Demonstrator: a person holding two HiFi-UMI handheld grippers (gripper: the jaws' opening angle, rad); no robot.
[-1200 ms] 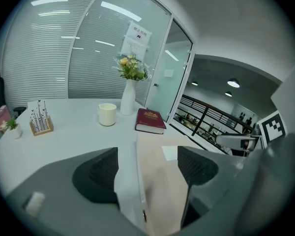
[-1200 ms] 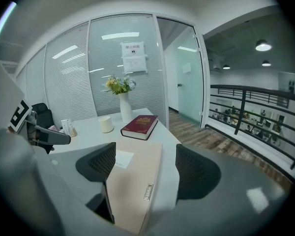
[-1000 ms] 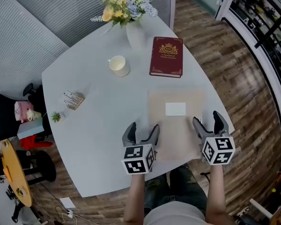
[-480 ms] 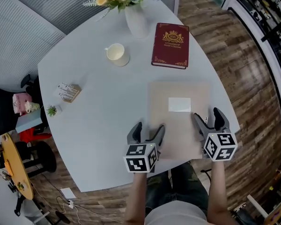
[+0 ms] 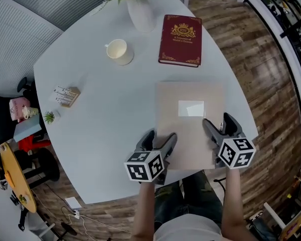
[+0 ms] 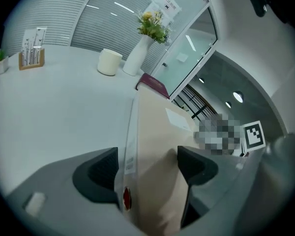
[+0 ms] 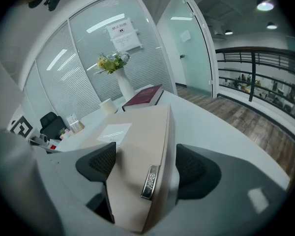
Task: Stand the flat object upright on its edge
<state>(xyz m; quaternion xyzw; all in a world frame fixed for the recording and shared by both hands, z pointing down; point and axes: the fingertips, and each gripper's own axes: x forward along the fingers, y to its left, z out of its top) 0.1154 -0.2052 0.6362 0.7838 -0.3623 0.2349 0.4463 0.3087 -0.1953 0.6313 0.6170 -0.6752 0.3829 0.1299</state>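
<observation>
- Head view shows the box (image 5: 190, 124) lying flat at the near edge of the table (image 5: 105, 109), toward the right corner, with a white label (image 5: 191, 108) on its top face.
- My left gripper (image 5: 160, 134) sits at the box's near-left corner and my right gripper (image 5: 217, 120) at its near-right corner.
- Left gripper view: the jaws of the left gripper (image 6: 147, 163) stand wide apart, straddling the box (image 6: 157, 146). I see a gap between the left pad and the box's side, so nothing is clamped. A red dot (image 6: 126, 198) shows on the box's side.
- Right gripper view: the right gripper (image 7: 145, 163) is also spread wide, with the box (image 7: 137, 146) filling most of the space between the pads. I see no squeeze on it. A metal clasp (image 7: 150, 181) sits on the box's edge between the jaws.
- Book (image 5: 180, 40) lies flat near the far-right edge, well apart from the box.
- Vase (image 5: 139, 13) stands at the far corner, and the cup (image 5: 118, 51) is just nearer and left of it.
- Card holder (image 5: 66, 96) is by the left edge.
</observation>
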